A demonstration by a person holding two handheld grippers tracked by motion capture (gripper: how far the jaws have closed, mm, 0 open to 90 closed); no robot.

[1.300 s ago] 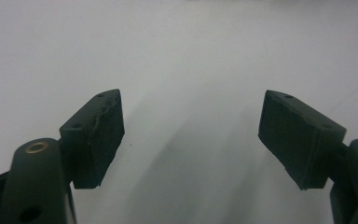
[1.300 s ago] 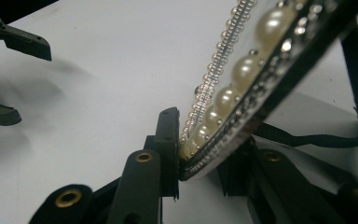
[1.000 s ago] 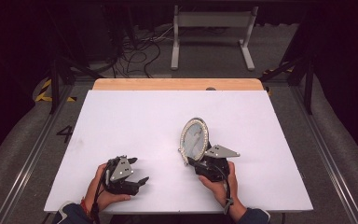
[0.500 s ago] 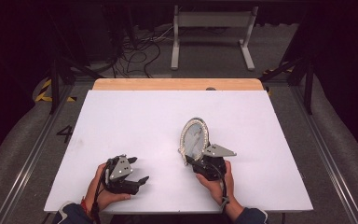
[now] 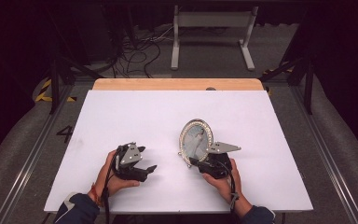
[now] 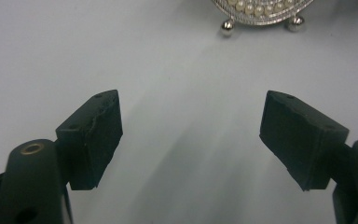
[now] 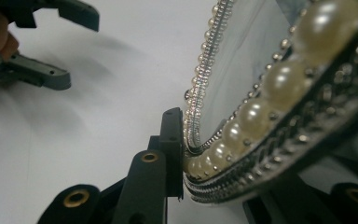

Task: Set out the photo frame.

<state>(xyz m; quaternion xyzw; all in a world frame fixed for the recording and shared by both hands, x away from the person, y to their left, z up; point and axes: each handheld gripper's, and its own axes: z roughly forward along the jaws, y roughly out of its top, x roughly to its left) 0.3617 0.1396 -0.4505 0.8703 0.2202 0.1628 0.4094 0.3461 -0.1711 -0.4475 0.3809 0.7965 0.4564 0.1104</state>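
Black jaws of the left hand-held gripper (image 5: 142,160) stood wide apart over the bare white tabletop (image 5: 121,112), holding nothing. To its right, the right hand-held gripper (image 5: 192,161), whose jaws had just been closing, clamped the lower edge of the upright pearl-rimmed oval frame (image 5: 196,140).

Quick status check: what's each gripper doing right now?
Left gripper: open, nothing between its jaws.
Right gripper: jaws have just been closing, clamped on the picture frame rim.

Setting: a lab or recording studio. A white counter (image 5: 177,140) stands on a grey floor (image 5: 23,154) against black surroundings. Loose cables (image 5: 135,51), a metal stand (image 5: 212,28) and hazard tape (image 5: 44,91) lie behind it.
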